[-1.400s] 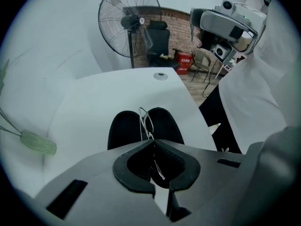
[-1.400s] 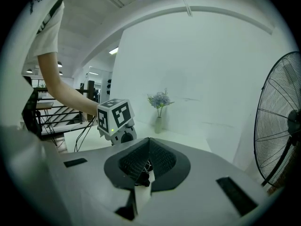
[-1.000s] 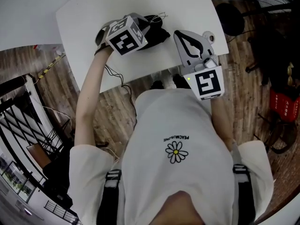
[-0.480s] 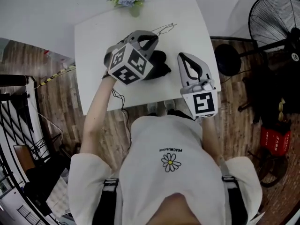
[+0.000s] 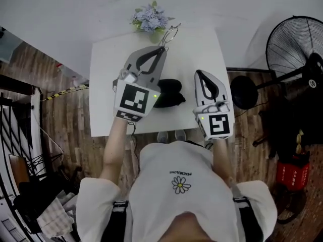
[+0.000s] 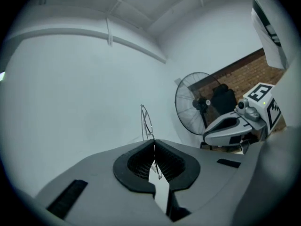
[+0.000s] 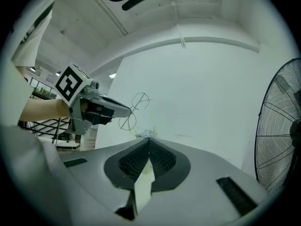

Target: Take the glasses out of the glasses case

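Observation:
My left gripper [image 5: 162, 48] is shut on thin wire-framed glasses [image 5: 170, 34] and holds them up in the air over the far part of the white table [image 5: 106, 84]. In the left gripper view the glasses [image 6: 146, 121] stick up from between the closed jaws of the left gripper [image 6: 154, 143]. The black glasses case [image 5: 169, 93] lies open on the table, between and below the two grippers. My right gripper [image 5: 200, 73] is raised beside the case, shut and with nothing in it; its own view shows the right gripper [image 7: 149, 139] with its tips together.
A small pot of pale flowers [image 5: 150, 18] stands at the table's far edge. A black standing fan [image 5: 298, 44] is on the wooden floor to the right. The right gripper view shows the left gripper [image 7: 101, 108] with the glasses [image 7: 134, 109].
The left gripper has risen well above the case with the glasses and turned from pointing down to roughly level. The right gripper has also risen a little.

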`<control>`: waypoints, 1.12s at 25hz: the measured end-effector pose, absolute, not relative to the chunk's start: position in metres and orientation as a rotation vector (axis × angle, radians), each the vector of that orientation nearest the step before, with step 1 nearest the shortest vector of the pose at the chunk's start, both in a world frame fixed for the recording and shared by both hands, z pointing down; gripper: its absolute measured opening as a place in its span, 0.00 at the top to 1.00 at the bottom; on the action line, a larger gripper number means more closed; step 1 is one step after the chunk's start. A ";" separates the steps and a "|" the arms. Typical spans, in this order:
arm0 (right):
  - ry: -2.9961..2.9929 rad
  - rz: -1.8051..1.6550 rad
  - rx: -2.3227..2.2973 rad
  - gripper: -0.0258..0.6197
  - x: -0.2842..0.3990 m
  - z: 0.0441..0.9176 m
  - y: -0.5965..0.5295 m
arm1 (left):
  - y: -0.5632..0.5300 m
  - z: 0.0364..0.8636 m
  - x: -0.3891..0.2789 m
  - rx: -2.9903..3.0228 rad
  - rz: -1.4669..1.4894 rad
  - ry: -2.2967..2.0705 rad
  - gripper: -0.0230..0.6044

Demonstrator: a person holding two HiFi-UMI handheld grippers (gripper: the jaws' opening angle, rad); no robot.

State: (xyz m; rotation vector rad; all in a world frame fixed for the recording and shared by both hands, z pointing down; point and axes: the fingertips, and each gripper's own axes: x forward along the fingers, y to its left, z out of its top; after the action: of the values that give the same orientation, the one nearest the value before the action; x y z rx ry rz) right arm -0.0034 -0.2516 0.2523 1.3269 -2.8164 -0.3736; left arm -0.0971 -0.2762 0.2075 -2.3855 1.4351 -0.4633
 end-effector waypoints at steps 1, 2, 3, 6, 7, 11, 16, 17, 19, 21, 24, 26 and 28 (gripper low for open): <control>-2.813 -0.365 1.335 0.95 -0.003 0.251 -0.253 | -0.273 0.201 -0.102 -2.378 -0.416 1.470 0.93; -2.804 -0.356 1.338 0.95 -0.003 0.251 -0.254 | -0.270 0.196 -0.106 -2.371 -0.378 1.499 0.93; -2.795 -0.354 1.339 0.95 -0.003 0.250 -0.255 | -0.266 0.193 -0.111 -2.365 -0.349 1.524 0.93; -2.817 -0.400 1.335 0.95 -0.009 0.241 -0.252 | -0.256 0.190 -0.129 -2.350 -0.233 1.633 0.93; -2.834 -0.429 1.330 0.95 -0.013 0.237 -0.251 | -0.252 0.189 -0.138 -2.350 -0.161 1.688 0.93; -2.843 -0.531 1.288 0.95 -0.026 0.230 -0.246 | -0.235 0.190 -0.174 -2.259 0.149 1.908 0.93; -2.865 -0.507 1.285 0.95 -0.032 0.231 -0.246 | -0.209 0.186 -0.188 -2.132 0.320 1.996 0.93; -2.871 -0.495 1.295 0.95 -0.032 0.231 -0.246 | -0.205 0.187 -0.189 -2.117 0.340 2.008 0.93; -2.871 -0.493 1.312 0.95 -0.032 0.230 -0.247 | -0.198 0.193 -0.189 -2.093 0.357 2.031 0.93; -2.858 -0.491 1.322 0.95 -0.032 0.230 -0.248 | -0.195 0.199 -0.188 -2.073 0.340 2.038 0.93; -2.825 -0.469 1.329 0.95 -0.030 0.234 -0.248 | -0.190 0.203 -0.185 -2.056 0.330 2.040 0.93; -2.828 -0.468 1.340 0.95 -0.028 0.235 -0.248 | -0.189 0.204 -0.186 -2.052 0.335 2.042 0.93; -2.843 -0.466 1.352 0.95 -0.027 0.233 -0.249 | -0.190 0.204 -0.187 -2.049 0.337 2.043 0.93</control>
State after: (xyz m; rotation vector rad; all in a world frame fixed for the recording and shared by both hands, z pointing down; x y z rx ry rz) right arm -0.0270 -0.2488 0.2332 1.3523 -2.8428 -0.4662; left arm -0.1868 -0.1905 0.2039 -2.0485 2.0434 0.3368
